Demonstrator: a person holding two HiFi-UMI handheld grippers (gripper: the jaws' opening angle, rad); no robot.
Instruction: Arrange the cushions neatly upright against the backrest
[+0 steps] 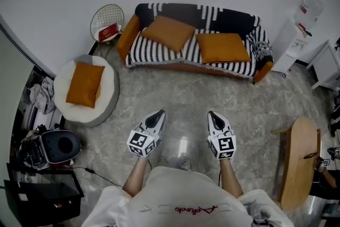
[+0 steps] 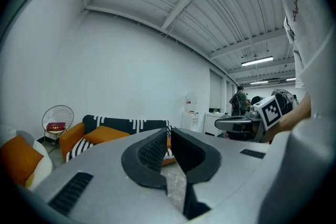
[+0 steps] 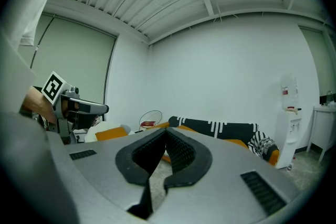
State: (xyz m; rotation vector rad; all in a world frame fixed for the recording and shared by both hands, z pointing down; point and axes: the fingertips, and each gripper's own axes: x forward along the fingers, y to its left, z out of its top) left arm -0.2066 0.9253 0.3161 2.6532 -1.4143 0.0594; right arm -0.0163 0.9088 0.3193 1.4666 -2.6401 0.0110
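A sofa (image 1: 196,56) with a black-and-white striped cover stands against the far wall. Two orange cushions lie flat on its seat, one at the left (image 1: 169,32) and one at the right (image 1: 223,47). A third orange cushion (image 1: 85,84) rests on a round white pouf (image 1: 109,94) left of the sofa. My left gripper (image 1: 158,114) and right gripper (image 1: 213,115) hover side by side over the floor, well short of the sofa. Both are shut with nothing in them. In the left gripper view the sofa (image 2: 123,124) lies beyond the closed jaws; the right gripper view shows the sofa (image 3: 223,127) likewise.
A wire side table (image 1: 108,23) with a red item stands left of the sofa, and a water dispenser (image 1: 298,29) stands to its right. A wooden table (image 1: 300,159) is at my right, with a black appliance (image 1: 59,145) and clutter at my left.
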